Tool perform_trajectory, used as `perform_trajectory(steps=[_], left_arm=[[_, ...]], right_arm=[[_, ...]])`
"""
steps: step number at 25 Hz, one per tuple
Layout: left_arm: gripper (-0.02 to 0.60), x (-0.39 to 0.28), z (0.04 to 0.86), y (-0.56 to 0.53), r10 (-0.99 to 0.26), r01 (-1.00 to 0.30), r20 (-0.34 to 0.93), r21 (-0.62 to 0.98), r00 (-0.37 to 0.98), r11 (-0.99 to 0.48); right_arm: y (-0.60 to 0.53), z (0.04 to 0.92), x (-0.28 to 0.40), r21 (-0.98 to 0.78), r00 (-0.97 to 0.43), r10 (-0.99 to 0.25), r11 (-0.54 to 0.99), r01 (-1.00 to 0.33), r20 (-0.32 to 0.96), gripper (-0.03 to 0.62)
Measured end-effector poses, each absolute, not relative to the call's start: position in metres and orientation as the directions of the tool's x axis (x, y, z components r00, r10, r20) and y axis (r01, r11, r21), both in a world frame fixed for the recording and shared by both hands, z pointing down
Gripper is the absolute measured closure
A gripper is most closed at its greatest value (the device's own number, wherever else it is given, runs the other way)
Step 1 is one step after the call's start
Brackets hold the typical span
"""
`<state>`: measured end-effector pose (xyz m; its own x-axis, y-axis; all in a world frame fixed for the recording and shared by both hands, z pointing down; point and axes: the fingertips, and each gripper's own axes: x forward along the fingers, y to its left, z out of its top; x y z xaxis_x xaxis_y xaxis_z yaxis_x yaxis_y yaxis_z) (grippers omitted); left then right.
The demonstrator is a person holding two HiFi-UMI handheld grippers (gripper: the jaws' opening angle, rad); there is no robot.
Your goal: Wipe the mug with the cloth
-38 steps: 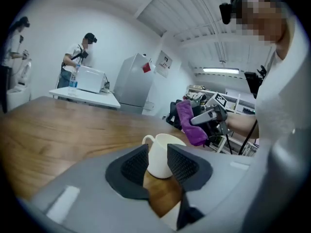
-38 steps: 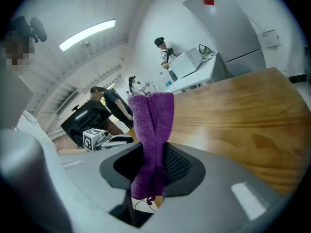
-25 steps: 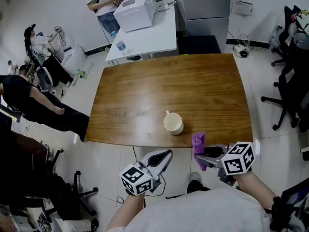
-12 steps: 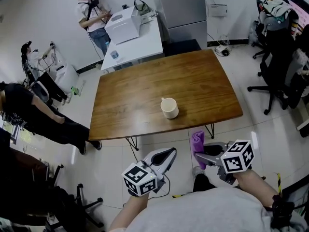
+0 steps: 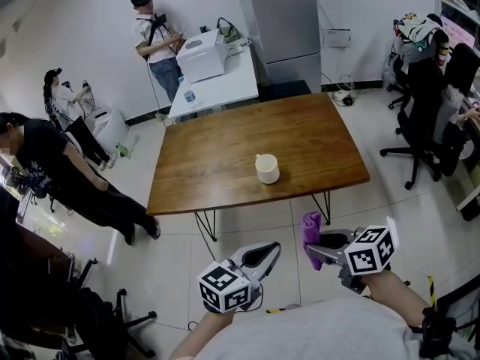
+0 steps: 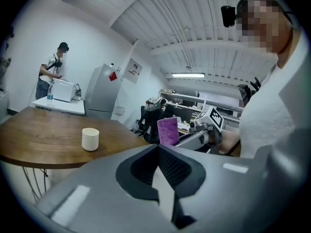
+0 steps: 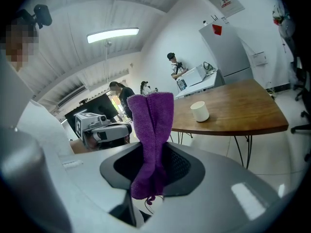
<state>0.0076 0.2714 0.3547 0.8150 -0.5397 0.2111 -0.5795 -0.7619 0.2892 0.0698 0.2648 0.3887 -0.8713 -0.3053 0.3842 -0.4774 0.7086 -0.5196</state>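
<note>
A cream mug (image 5: 267, 169) stands alone near the front edge of the wooden table (image 5: 225, 148); it also shows as the mug (image 6: 90, 139) and the mug (image 7: 199, 111) in the gripper views. My right gripper (image 5: 309, 247) is shut on a purple cloth (image 5: 310, 229), which sticks up from its jaws as the cloth (image 7: 151, 140). My left gripper (image 5: 270, 250) is shut with nothing in it. Both grippers hang over the floor, well short of the table. From the left gripper view, the cloth (image 6: 168, 130) and the right gripper (image 6: 194, 136) appear to the right.
A white table (image 5: 217, 81) with a white box (image 5: 201, 60) stands behind the wooden one. People stand at the left (image 5: 52, 163) and far back (image 5: 157, 40). Black office chairs (image 5: 427, 111) are at the right. A grey cabinet (image 5: 281, 21) is against the wall.
The view has pulled back from the table, so the mug sits farther away. Both grippers keep their places near my body; the cloth stays in the right one.
</note>
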Motion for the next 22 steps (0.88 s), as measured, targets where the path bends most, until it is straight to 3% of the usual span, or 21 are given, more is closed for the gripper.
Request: perform_trajectory(steps=[11, 18, 22], left_arm=[[0.595, 0.052, 0.353, 0.278, -0.557, -0.596, 0.213, 0.314, 0.803, -0.739], [0.595, 0.022, 0.342, 0.289, -0.592, -0.622, 0.199, 0.341, 0.781, -0.705], [0.595, 0.038, 0.345, 0.284, -0.585, -0.609, 0.185, 0.349, 0.79, -0.712]], right_arm=[[0.272, 0.393, 0.112, -0.505, -0.872, -0.288, 0.725, -0.469, 0.396, 0.476], [0.28, 0.396, 0.073, -0.504, -0.878, -0.235, 0.744, -0.438, 0.417, 0.476], [0.279, 0.39, 0.088, -0.505, -0.878, -0.235, 0.743, -0.44, 0.418, 0.476]])
